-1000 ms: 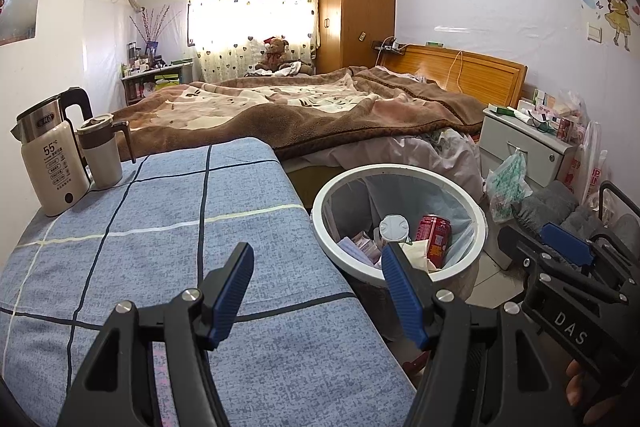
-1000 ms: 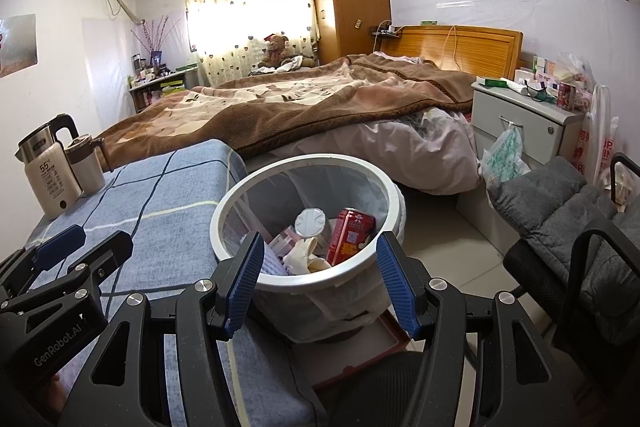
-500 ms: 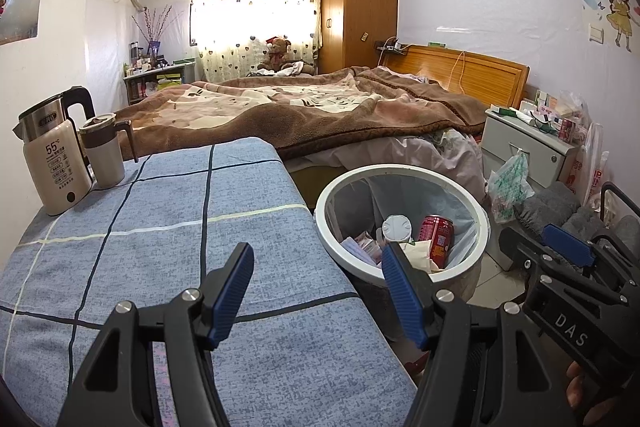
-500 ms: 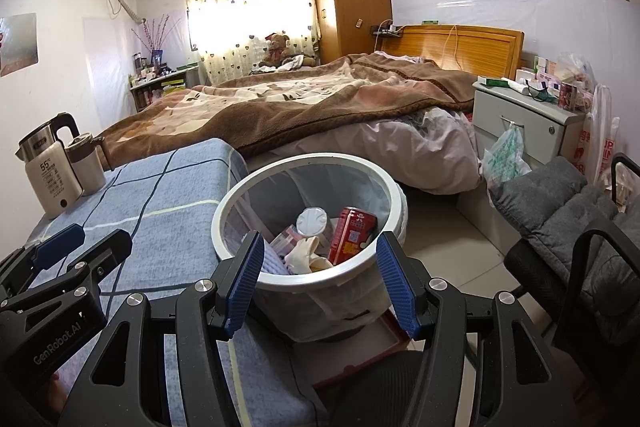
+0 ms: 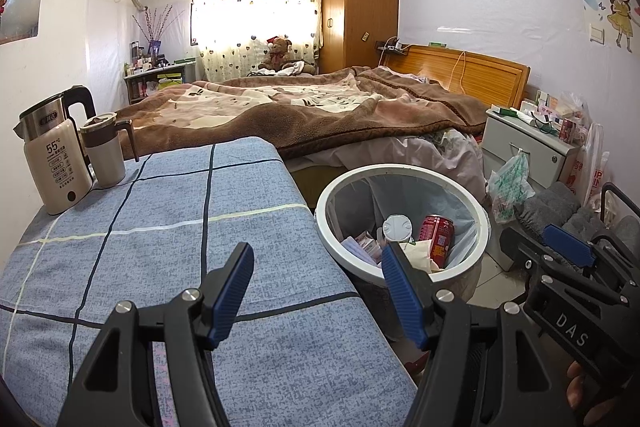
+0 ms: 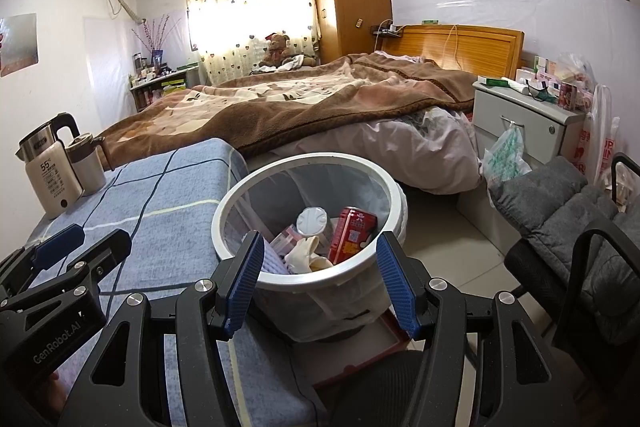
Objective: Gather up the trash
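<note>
A white round trash bin (image 5: 478, 211) with a grey liner stands on the floor beside the table; it also shows in the right wrist view (image 6: 394, 195). Inside lie a red can (image 5: 438, 237) (image 6: 354, 233), a white lid (image 5: 397, 227) (image 6: 312, 219) and crumpled wrappers (image 6: 304, 257). My left gripper (image 5: 318, 293) is open and empty above the table's right edge. My right gripper (image 6: 320, 279) is open and empty, just in front of the bin's near rim.
A table with a blue checked cloth (image 5: 160, 247) holds a kettle (image 5: 52, 163) and a mug (image 5: 106, 151) at its far left. A bed (image 5: 320, 107) lies behind, a nightstand (image 5: 528, 151) and a grey padded chair (image 6: 568, 227) to the right.
Both views have shifted very slightly; the bin sits a touch lower in the left wrist view. Both grippers stay open and empty.
</note>
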Demonstrator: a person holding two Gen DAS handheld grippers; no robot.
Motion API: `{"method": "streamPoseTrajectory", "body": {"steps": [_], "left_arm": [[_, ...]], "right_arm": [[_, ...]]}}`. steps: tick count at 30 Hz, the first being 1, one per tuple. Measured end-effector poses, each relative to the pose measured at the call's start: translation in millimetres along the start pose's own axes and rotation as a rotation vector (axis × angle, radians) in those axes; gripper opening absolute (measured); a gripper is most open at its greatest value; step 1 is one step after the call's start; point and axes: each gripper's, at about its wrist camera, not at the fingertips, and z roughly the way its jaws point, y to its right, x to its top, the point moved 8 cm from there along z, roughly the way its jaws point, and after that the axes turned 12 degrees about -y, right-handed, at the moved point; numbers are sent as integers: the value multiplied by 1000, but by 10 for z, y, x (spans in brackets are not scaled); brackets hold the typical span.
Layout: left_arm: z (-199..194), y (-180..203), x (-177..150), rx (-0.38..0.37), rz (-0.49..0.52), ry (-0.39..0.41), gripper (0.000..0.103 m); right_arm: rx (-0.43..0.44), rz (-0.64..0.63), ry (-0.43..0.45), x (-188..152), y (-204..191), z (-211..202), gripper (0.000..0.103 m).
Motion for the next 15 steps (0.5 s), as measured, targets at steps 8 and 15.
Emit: {"method": "streamPoseTrajectory", "body": {"steps": [8,15], "left_arm": [[-3,-2,-3,-1,-1,-1,68],[-7,-8,-11,-3,0,-3,68]], "right_arm": [[1,0,-1,0,0,0,59],[0,-2,-1,-4,-5,1,59]]}}
